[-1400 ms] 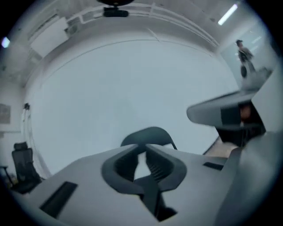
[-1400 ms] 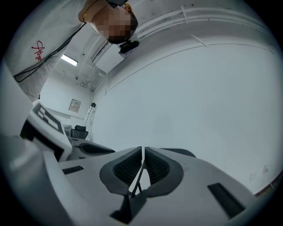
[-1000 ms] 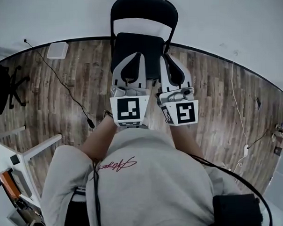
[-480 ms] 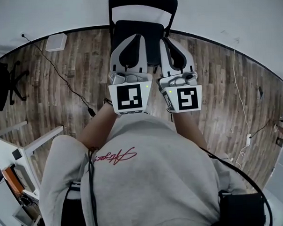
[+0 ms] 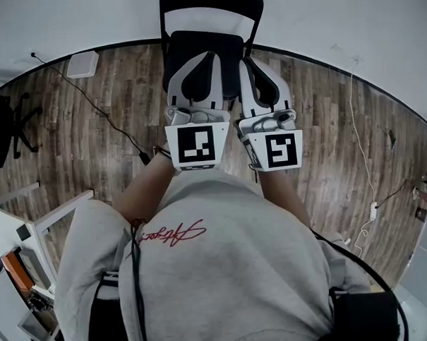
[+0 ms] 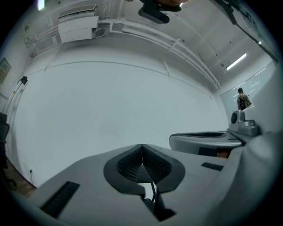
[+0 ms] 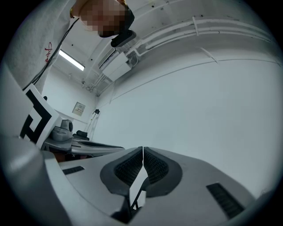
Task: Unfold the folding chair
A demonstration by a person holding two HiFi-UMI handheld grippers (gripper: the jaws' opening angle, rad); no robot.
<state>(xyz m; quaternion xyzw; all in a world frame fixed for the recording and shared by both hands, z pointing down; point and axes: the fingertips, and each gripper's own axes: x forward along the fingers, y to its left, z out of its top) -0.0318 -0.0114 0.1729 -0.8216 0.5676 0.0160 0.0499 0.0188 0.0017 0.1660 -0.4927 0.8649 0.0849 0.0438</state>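
Fingers (image 6: pixel 128 165) of left gripper (image 6: pixel 142 150) and right gripper (image 7: pixel 143 152) together, empty; folding chair (image 5: pixel 213 4) upright, seat (image 5: pixel 194 43) toward person (image 5: pixel 224 257).

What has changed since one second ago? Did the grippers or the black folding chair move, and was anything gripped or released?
Both the left gripper and the right gripper crept slightly further over the black metal folding chair; the view also shifted a little. Nothing was gripped or released. Unchanged: both stay shut and empty, the chair stands unfolded by the white wall.
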